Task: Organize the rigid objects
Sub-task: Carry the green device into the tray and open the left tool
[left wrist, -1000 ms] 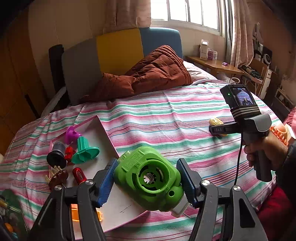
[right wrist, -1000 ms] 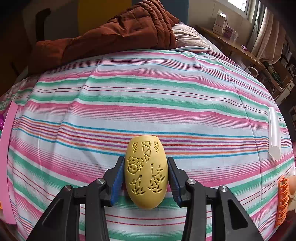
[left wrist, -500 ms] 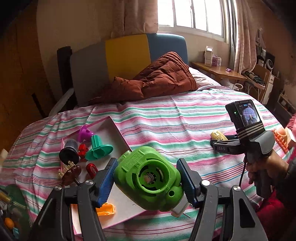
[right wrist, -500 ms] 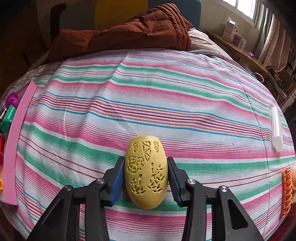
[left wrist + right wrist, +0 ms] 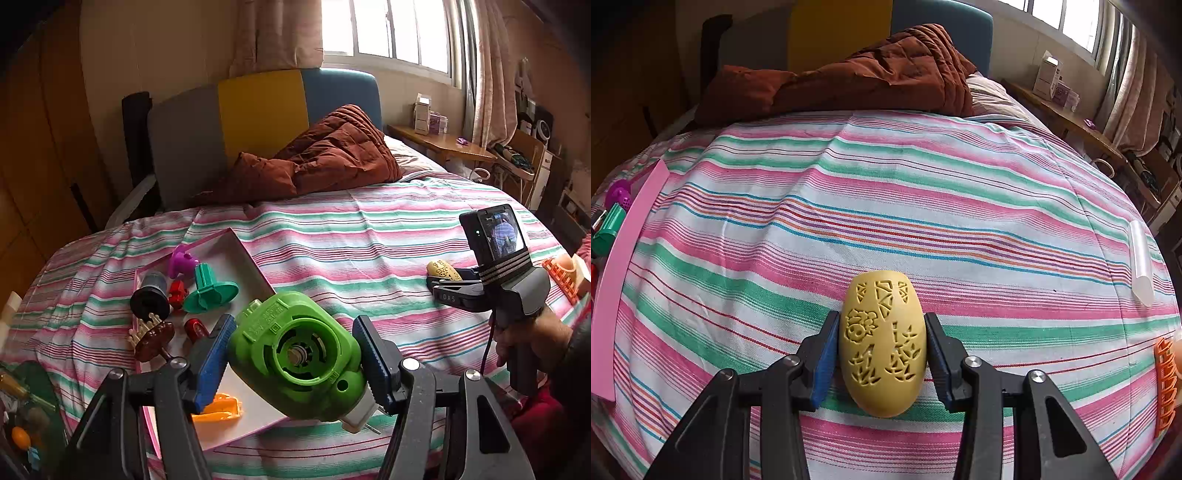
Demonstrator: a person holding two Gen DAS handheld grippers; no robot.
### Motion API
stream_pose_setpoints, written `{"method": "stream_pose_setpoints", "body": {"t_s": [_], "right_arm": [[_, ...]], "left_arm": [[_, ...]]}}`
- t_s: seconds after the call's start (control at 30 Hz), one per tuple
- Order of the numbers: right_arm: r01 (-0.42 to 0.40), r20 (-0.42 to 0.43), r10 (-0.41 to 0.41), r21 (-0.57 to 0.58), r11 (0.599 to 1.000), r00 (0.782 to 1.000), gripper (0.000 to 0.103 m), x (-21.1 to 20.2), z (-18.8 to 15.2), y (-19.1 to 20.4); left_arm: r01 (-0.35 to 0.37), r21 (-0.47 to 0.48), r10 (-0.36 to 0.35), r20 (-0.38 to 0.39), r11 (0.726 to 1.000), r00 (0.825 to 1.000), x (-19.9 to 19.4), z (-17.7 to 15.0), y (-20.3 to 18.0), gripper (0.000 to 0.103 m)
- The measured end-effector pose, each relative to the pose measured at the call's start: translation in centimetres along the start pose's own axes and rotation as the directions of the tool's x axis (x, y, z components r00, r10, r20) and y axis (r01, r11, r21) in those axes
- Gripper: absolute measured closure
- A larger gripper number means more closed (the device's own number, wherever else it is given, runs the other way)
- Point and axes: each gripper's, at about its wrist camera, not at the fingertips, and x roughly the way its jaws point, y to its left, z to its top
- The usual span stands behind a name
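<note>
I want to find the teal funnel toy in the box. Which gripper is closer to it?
Left. The left gripper, clamped on the green housing, hangs over the box beside the teal funnel. The right gripper, holding the yellow egg, is across the bed.

Hidden and cut-off parts, both wrist views

Green housing (image 5: pixel 295 354) covers the pink tray's (image 5: pixel 236 251) near right corner; orange piece (image 5: pixel 218 408) half hidden behind the left gripper's finger (image 5: pixel 210 365). Embossed lettering on the housing too small to read. Orange rack (image 5: pixel 1165 387) cut off by the right edge of the right wrist view. Person's hand (image 5: pixel 528 339) partly out of frame. Clutter bottom left (image 5: pixel 26 424) dark, unidentifiable.
</note>
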Motion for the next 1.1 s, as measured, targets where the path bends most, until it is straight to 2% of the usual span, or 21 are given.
{"method": "stream_pose_setpoints", "body": {"t_s": [0.33, 0.5, 0.57, 0.7, 0.8, 1.0, 1.1], "right_arm": [[0.006, 0.004, -0.006, 0.003, 1.000, 1.000, 0.059, 0.1, 0.0, 0.3], [0.006, 0.005, -0.006, 0.003, 1.000, 1.000, 0.059, 0.2, 0.0, 0.3], [0.004, 0.003, -0.004, 0.004, 1.000, 1.000, 0.059, 0.2, 0.0, 0.3], [0.004, -0.001, -0.004, 0.003, 1.000, 1.000, 0.059, 0.2, 0.1, 0.3], [0.006, -0.005, -0.006, 0.001, 1.000, 1.000, 0.059, 0.2, 0.1, 0.5], [0.004, -0.013, -0.004, -0.001, 1.000, 1.000, 0.059, 0.3, 0.4, 0.5], [0.005, -0.015, -0.005, -0.003, 1.000, 1.000, 0.059, 0.4, 0.4, 0.5]], "left_arm": [[-0.022, -0.017, 0.022, -0.019, 1.000, 1.000, 0.8, -0.4, 1.3, 0.037], [-0.045, -0.087, 0.039, -0.069, 0.995, 0.997, 3.0, -1.1, 3.9, 0.037], [-0.021, -0.153, 0.007, -0.092, 0.988, 0.996, 3.9, -1.4, 5.6, 0.037], [0.005, -0.309, -0.043, -0.116, 0.951, 0.992, 4.9, -1.9, 9.9, 0.037], [-0.019, -0.333, -0.021, -0.115, 0.943, 0.993, 5.3, -2.2, 11.5, 0.037], [0.026, -0.385, -0.086, -0.140, 0.923, 0.986, 7.2, -1.9, 12.2, 0.037], [0.054, -0.380, -0.115, -0.139, 0.923, 0.984, 8.3, -1.1, 11.4, 0.037]]}}
